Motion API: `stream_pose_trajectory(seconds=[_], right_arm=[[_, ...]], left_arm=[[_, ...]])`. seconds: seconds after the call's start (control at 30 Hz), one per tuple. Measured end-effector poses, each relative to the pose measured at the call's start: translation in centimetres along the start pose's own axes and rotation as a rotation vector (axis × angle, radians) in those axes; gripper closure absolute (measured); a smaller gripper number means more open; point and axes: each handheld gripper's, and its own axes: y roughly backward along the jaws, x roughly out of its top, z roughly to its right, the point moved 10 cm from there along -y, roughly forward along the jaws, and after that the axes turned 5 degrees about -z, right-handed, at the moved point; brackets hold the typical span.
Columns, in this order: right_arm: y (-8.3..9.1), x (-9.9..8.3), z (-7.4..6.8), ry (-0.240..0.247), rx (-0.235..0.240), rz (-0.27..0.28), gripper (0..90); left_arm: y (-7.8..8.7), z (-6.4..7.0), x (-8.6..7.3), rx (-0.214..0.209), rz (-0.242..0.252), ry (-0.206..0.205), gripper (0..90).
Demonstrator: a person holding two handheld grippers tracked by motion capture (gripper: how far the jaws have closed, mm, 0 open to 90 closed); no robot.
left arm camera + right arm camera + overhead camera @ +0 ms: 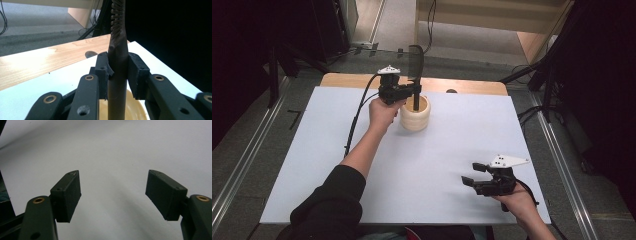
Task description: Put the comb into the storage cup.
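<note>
The left gripper [414, 90] sits at the far middle of the white-topped table [312, 165], held in the person's left hand [382, 114]. Its black fingers [102, 72] are closed narrow on the dark, slim plastic comb [416, 75], clamping its smooth handle from both sides. In the left gripper view the comb [117, 65] stands upright between the two finger blocks, with its row of fine teeth starting just above the grip and running up out of the picture. In the high view the comb's toothed part rises well above the gripper, and its lower end goes down into the mouth of the pale cream, ribbed round cup [415, 116], which stands on the table just beside the left hand. The cup's yellowish inner wall [133, 107] shows below the fingers in the left gripper view; whether the comb's tip touches the bottom cannot be told.

The right gripper [474, 173] is at the near right part of the table, well apart from the cup, held in the person's right hand [517, 202]. Its fingers [67, 195] are spread wide with nothing between them, and the right gripper view looks along them at bare white table surface [120, 150]. A grey three-cornered plate [508, 161] sits on top of it.

A strip of light wood [462, 86] shows along the far edge of the table, beyond the white top. The person's dark sleeve [332, 200] covers the left upper forearm at the near edge.
</note>
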Motion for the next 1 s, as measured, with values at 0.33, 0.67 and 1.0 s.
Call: stream_pose_trajectory(seconds=[0.33,0.67,1.0], right_arm=[[-0.3,0.4,-0.1,0.015,0.01,-0.002,26.4],[-0.6,0.7,-0.2,0.026,0.016,0.0,26.4],[-0.6,0.7,-0.2,0.029,0.017,-0.003,26.5]], left_arm=[[-0.1,0.1,-1.0,-0.012,0.0,0.004,72.9],[-0.1,-0.3,-2.1,-0.012,-0.011,0.011,72.8],[-0.3,-0.6,-3.0,-0.017,-0.018,0.012,72.8]])
